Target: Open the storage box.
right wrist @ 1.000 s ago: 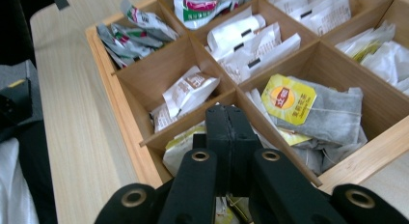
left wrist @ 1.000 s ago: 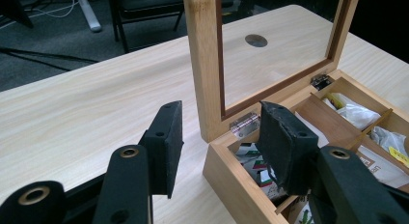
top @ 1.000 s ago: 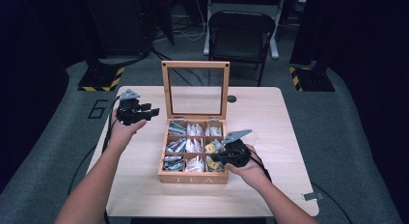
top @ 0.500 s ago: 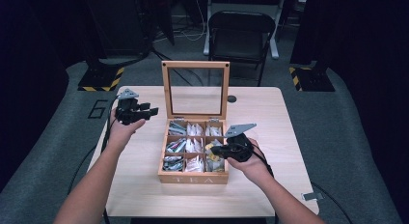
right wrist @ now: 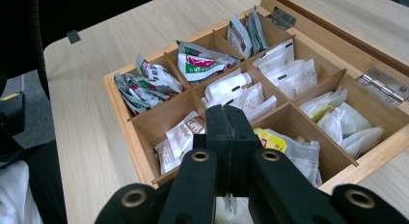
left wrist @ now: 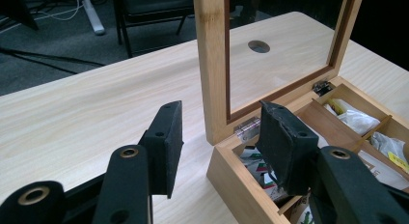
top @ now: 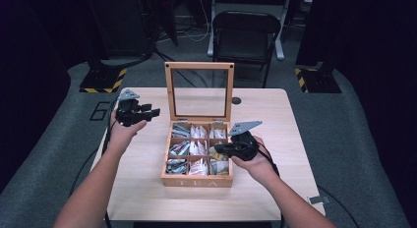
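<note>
A wooden tea box sits in the middle of a pale tabletop, its glass-paned lid standing upright at the back. Nine compartments hold small paper tea bag packets, some white, some printed red and green. The packets look light, thin and easily crumpled, probably a little slick; a pinch on a raised edge or corner would likely serve best, since they lie loosely stacked.

The right hand-held gripper hovers over the box's right-hand compartments. In the right gripper view its jaws are pressed together, and I cannot tell whether a packet is caught between them.

The left hand-held gripper hangs above the tabletop, just left of the lid. Its jaws are spread wide, holding nothing.
</note>
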The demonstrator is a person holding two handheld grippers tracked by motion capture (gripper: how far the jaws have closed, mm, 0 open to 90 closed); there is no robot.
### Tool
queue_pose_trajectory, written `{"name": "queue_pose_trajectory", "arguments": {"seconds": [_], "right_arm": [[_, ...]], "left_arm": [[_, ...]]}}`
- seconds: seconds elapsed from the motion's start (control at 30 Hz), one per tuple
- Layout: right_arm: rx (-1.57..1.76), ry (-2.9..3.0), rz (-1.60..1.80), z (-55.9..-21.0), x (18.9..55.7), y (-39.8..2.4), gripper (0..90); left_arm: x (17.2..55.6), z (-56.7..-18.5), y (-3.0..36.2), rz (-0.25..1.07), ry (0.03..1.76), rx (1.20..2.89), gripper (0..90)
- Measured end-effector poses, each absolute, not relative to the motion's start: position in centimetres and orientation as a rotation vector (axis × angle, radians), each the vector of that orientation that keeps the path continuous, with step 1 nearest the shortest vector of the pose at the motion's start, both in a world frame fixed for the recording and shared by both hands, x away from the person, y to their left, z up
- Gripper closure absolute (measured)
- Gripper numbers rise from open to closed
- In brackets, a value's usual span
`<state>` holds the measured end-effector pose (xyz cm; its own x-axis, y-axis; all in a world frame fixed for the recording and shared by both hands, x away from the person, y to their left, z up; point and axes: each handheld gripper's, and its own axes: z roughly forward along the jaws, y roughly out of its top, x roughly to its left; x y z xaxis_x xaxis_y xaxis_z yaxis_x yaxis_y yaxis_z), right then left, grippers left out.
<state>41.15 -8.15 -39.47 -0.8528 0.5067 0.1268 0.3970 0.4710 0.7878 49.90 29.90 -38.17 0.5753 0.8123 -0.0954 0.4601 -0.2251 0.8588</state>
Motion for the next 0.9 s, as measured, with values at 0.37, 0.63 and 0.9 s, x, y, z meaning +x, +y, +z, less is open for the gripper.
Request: {"name": "queue_pose_trajectory", "arguments": {"seconds": [0.37, 0.63, 0.9], "right_arm": [[0.815, 2.558, 1.349, -38.2, 41.5, -9.2, 90.0], [0.864, 2.509, 1.354, -37.2, 42.0, -11.1, 90.0], [0.927, 2.452, 1.335, -36.5, 42.6, -13.2, 90.0]], "left_arm": [[49.7, -37.9, 30.2, 0.478, 1.037, 1.857, 51.0], [49.7, -38.0, 30.3, 0.478, 1.038, 1.859, 50.8], [49.7, -38.1, 30.3, 0.472, 1.040, 1.861, 50.8]]}}
